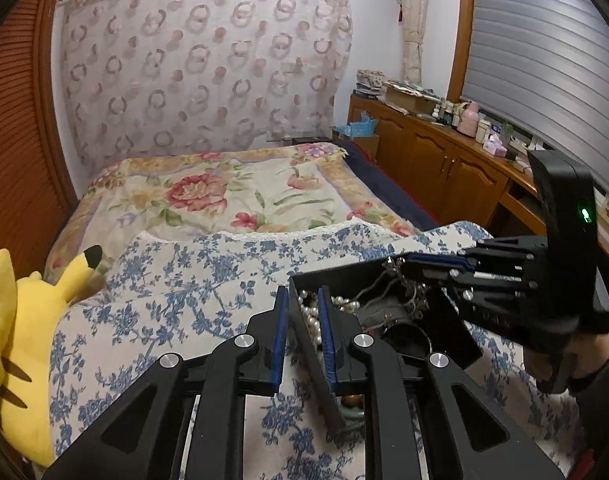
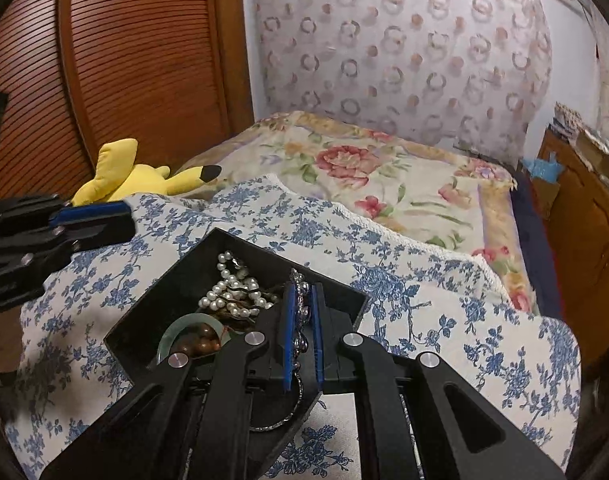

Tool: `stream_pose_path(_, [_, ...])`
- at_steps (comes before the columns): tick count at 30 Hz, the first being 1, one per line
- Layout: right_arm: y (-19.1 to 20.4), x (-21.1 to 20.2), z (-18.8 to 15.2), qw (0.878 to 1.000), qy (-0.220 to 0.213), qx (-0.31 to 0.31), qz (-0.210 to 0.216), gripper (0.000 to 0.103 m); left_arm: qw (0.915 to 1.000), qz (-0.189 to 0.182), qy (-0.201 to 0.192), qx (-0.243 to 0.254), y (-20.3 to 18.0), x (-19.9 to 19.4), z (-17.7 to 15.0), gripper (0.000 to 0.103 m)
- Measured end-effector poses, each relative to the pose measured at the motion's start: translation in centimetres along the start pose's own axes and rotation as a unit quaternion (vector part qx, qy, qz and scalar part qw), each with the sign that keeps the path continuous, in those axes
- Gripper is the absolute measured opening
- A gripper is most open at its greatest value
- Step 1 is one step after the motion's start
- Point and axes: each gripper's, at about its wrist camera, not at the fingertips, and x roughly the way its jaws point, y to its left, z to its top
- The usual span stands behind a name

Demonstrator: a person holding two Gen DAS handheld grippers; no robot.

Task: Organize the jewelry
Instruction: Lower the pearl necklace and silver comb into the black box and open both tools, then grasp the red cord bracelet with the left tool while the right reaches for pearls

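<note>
A black open box point(image 1: 344, 276) point(image 2: 172, 292) rests on a blue-flowered cover. It holds a white pearl string point(image 2: 232, 288) point(image 1: 310, 318), a pale green bangle point(image 2: 172, 334), brown beads point(image 2: 202, 346) and thin chains. My left gripper point(image 1: 302, 304) straddles the box's near left wall with its blue pads close on it. My right gripper point(image 2: 302, 300) is shut on a silver rhinestone piece point(image 2: 302, 308) over the box; it also shows in the left wrist view point(image 1: 408, 268).
A yellow plush toy point(image 1: 20, 328) point(image 2: 136, 176) lies left of the box. A rose-patterned blanket point(image 1: 232, 196) covers the bed behind. A wooden cabinet point(image 1: 436, 156) with bottles stands at the right, and a slatted wooden door point(image 2: 124, 64) at the left.
</note>
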Motion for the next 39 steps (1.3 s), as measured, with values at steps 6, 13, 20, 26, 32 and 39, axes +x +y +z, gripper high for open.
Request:
stream_pose_path(6, [-0.6,0.5,-0.1,1.0,0.013,0.016,-0.003,0.032,1.0,0.001,-0.001,-0.003,0.0,-0.8,-0.8,0.026])
stream_pose_path(13, [-0.7,-2.8,-1.0,0.999,-0.024,0.029,0.006,0.04,0.9999,0.005,-0.01,0.0,-0.5,-2.7,-2.6,0.076])
stream_pose_path(20, [0.2,-7.3,-4.7,0.999,-0.042,0.032,-0.009,0.04,0.9997,0.021,-0.01,0.005,-1.7,-4.9,-5.9,0.094])
stream_pose_path(26, [1.6,-10.3,-9.2,0.999,-0.038,0.031,-0.012,0.04,0.9999,0.014,0.004,0.0,-2.5,-6.2,-9.0,0.095])
stream_pose_path(32, [3.3,-11.6,-14.0,0.999,-0.019,0.027,-0.02,0.04,0.9998,0.008,0.017,0.0,-3.5,-7.1,-11.7,0.095])
stream_pose_path(39, [3.9,-11.7,-18.6,0.999,0.017,0.046,-0.017,0.04,0.9991,-0.013,0.041,0.002,-5.2,-7.6,-14.3,0.095])
